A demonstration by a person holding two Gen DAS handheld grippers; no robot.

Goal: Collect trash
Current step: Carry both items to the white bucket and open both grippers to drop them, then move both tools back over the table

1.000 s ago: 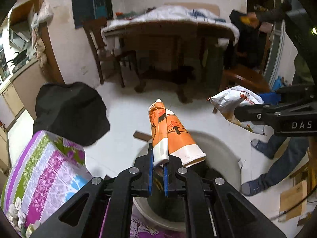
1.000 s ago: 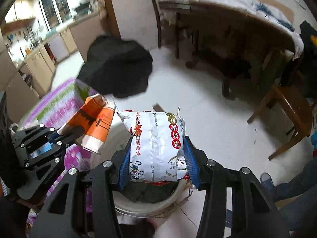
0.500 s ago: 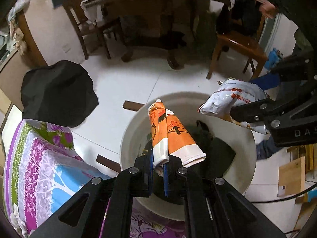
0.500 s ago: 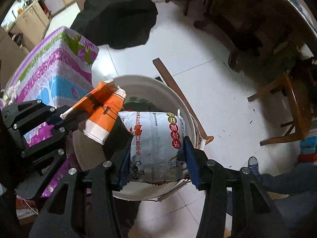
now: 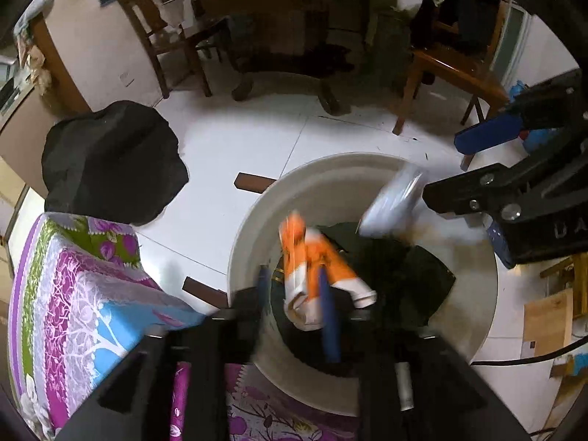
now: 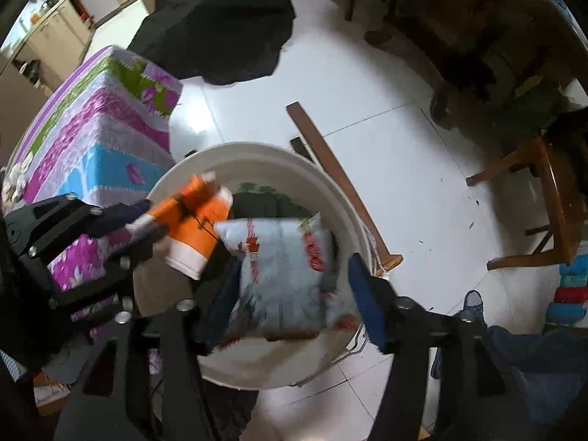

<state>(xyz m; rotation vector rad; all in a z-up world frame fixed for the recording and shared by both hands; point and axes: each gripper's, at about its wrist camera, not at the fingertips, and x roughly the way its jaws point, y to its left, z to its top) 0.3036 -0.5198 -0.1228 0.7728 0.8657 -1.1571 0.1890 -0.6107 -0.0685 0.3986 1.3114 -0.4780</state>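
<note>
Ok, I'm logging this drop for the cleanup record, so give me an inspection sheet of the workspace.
Surface: white tiled floor; cloth-covered table at left.
Job's things: orange wrapper and white packet, both blurred, above the white bucket, which has a dark liner.
Clutter: black bag, wooden strips on the floor.
Grippers: left gripper has just been opening, the wrapper loose between its jaws; right gripper has just been opening, the packet between its jaws with a gap on the right side.
Cables: one black cable on the floor at right.
Surroundings: dining table, wooden chairs, a person's shoe.
</note>
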